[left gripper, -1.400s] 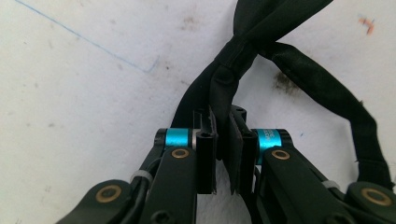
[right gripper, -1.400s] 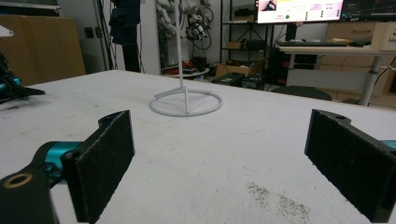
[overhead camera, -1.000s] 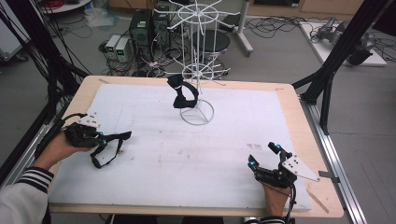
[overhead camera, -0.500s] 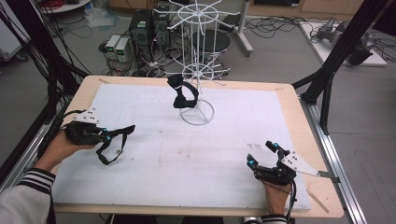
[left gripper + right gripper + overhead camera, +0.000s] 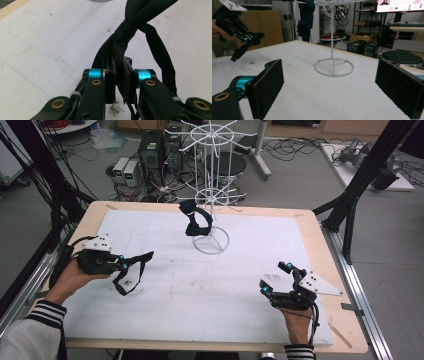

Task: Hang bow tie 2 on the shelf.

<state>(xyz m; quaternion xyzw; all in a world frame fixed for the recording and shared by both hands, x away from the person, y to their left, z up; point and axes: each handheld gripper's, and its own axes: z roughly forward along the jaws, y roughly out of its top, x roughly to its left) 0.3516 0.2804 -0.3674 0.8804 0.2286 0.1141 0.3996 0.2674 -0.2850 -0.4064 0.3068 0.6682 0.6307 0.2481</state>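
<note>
The left gripper (image 5: 120, 82) has its two black jaws clamped on a black fabric strap loop (image 5: 130, 32), whose folded bands rise from between the pads and split into a loop beyond them. In the high view the left gripper (image 5: 124, 264) is held above the left part of the white foam mat (image 5: 210, 305) covering the table, and the strap loop (image 5: 131, 276) hangs slack from its tip, its lowest part close to the mat; whether it touches cannot be told.

The right gripper (image 5: 329, 85) has its jaws spread wide with nothing between the black pads. In the high view the right gripper (image 5: 277, 282) sits near the table's right front corner, well apart from the left.

Between and beyond them stands a tall white wire display rack (image 5: 212, 195) on a round ring base, at the far middle of the mat. A second black strap (image 5: 196, 221) hangs from one of its lower arms, just left of the pole.
</note>
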